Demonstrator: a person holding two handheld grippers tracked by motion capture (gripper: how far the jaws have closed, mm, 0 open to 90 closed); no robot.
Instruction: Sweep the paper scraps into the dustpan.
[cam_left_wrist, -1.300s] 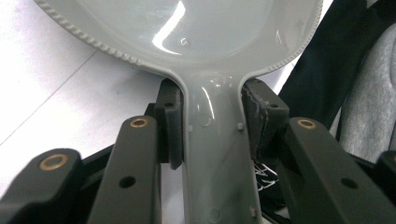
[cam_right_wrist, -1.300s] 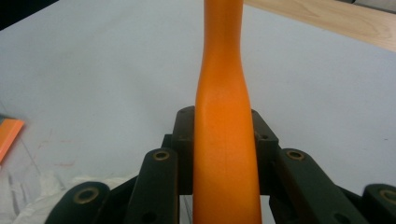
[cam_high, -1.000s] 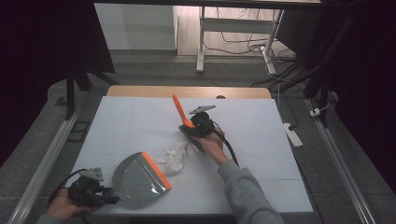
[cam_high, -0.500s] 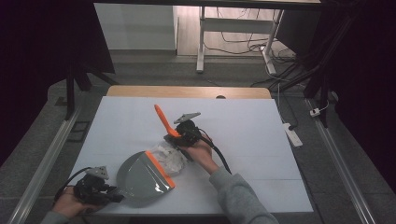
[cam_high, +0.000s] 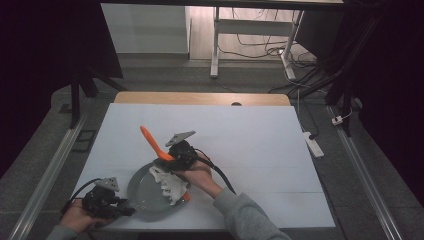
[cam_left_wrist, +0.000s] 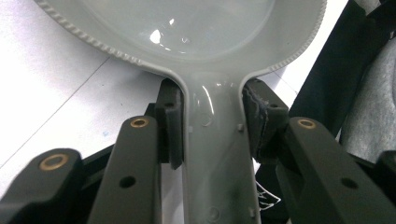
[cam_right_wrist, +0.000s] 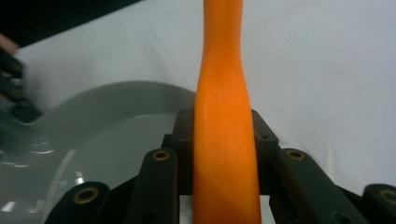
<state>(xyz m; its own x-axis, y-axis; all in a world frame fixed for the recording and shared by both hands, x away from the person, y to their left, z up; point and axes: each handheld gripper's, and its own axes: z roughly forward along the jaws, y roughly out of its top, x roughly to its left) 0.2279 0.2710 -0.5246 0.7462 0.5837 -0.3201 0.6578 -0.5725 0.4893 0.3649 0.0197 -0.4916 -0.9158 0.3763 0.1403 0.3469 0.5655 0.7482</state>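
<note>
Sweeping crumpled white paper into a grey dustpan (cam_high: 145, 192), from the look of it.

Lies on the white table (cam_high: 260, 145), near its front edge, mouth turned away from the person. Clamped by the handle in the left gripper (cam_high: 107, 205), jaws shut tight on both sides; best kept flat against the table so nothing slips under the lip.

Paper scraps (cam_high: 170, 182) heaped at the dustpan's right rim, partly inside.

Orange brush handle (cam_high: 152, 142) pinched fast in the right gripper (cam_high: 175, 157), just above the dustpan's far rim. Worth drawing low and steadily toward the pan's middle.
</note>
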